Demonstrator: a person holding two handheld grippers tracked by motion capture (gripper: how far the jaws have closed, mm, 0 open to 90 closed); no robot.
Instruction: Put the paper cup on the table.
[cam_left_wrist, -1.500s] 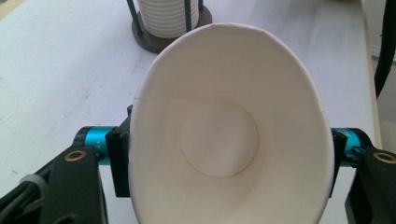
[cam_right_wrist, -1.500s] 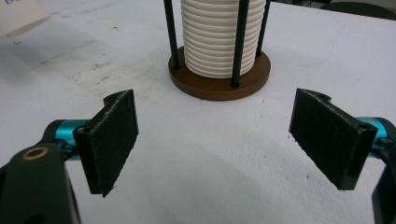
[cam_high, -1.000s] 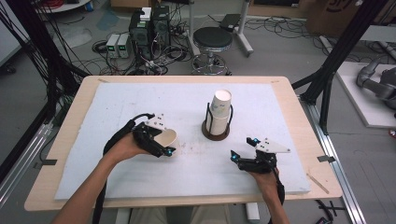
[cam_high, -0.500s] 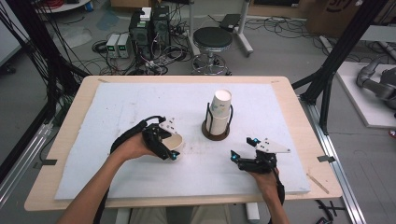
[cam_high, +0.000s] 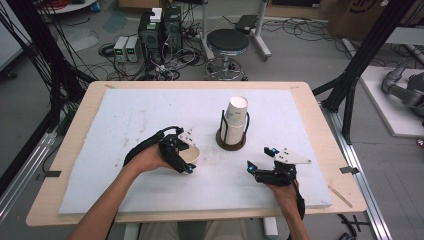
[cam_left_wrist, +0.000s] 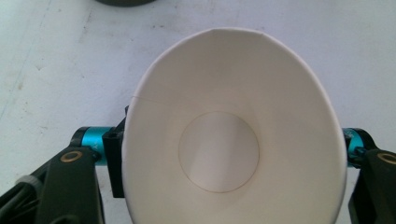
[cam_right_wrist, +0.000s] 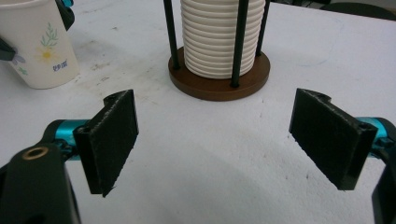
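One paper cup (cam_left_wrist: 231, 140) pinched in the left gripper (cam_high: 184, 159); the right gripper (cam_high: 261, 161) rests spread and empty.

Nearest, at 5 o'clock on the table (cam_high: 90, 105), the right jaws gape. At 7 o'clock the cup's rim is squeezed oval: it looks light, thin and crushable, so grip gently on the side wall. Farther, near centre, a stack (cam_high: 235, 119) of cups stands in its holder (cam_high: 231, 142).
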